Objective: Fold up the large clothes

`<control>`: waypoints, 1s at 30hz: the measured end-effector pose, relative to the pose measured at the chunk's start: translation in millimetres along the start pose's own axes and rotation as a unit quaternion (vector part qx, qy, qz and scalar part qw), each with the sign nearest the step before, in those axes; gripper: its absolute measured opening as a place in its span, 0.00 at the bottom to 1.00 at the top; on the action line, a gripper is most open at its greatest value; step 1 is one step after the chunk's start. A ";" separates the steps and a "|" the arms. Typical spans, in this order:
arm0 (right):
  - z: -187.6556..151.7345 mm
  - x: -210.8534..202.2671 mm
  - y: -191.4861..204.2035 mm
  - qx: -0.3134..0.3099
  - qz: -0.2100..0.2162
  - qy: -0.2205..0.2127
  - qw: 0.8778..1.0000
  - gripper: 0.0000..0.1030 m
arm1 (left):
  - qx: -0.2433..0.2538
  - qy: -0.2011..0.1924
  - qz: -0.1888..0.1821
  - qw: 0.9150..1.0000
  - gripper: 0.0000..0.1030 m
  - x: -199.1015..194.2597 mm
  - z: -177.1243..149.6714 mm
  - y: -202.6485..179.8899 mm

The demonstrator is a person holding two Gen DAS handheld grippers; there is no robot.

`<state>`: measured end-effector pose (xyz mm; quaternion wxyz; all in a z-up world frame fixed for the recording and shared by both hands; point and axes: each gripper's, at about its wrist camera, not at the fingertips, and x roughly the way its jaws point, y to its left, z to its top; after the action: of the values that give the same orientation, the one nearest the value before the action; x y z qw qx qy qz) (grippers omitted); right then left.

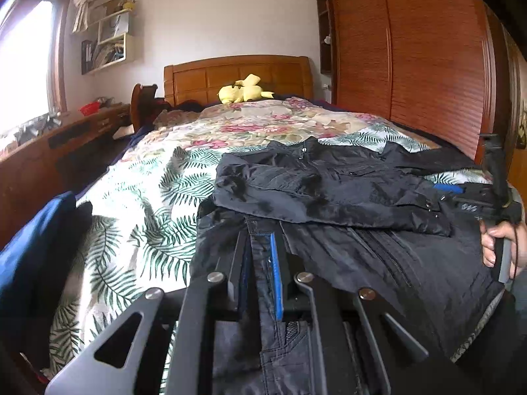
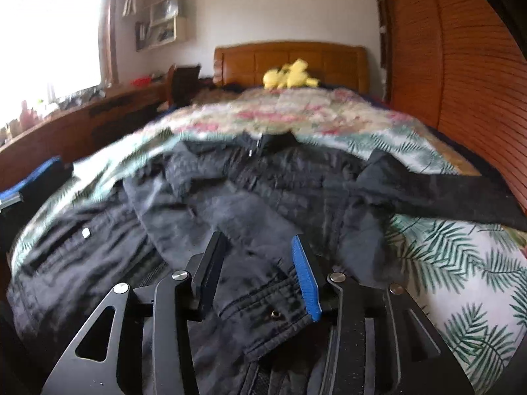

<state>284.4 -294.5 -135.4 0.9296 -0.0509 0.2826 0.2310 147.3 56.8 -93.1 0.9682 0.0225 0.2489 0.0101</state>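
my left gripper (image 1: 260, 263) is clenched on the near hem of the black jacket (image 1: 329, 191), which lies on the leaf-print bedspread (image 1: 138, 204) at the near end of the bed, so i can carry that edge over. my right gripper (image 2: 260, 273) stands released, its fingers straddling the cuff (image 2: 273, 309) of a sleeve folded across the front, i'd say to leave it there.

Left gripper (image 1: 260, 263) clamped on hem of dark nylon jacket (image 1: 329, 191) spread over palm-leaf print bedspread (image 1: 131, 217); right hand (image 1: 500, 240) at jacket's right edge.
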 end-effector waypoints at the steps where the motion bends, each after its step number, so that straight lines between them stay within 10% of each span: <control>1: -2.5 8.2 -1.1 0.000 -0.001 0.013 1.000 0.42 | 0.009 -0.003 0.005 1.000 0.09 -1.7 1.3 -4.6; 7: -21.1 54.6 -13.1 0.022 0.006 0.100 0.995 0.42 | 0.012 -0.018 -0.030 0.999 0.09 -12.7 19.2 -28.5; 30: -27.1 57.8 -5.8 0.000 -0.008 0.113 0.994 0.43 | 0.027 -0.031 -0.068 0.997 0.10 88.6 66.7 -97.7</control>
<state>315.8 -282.6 -189.9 0.8934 -0.0792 0.3857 0.2164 257.9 -40.7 -82.1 0.9729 0.0318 0.2202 -0.0634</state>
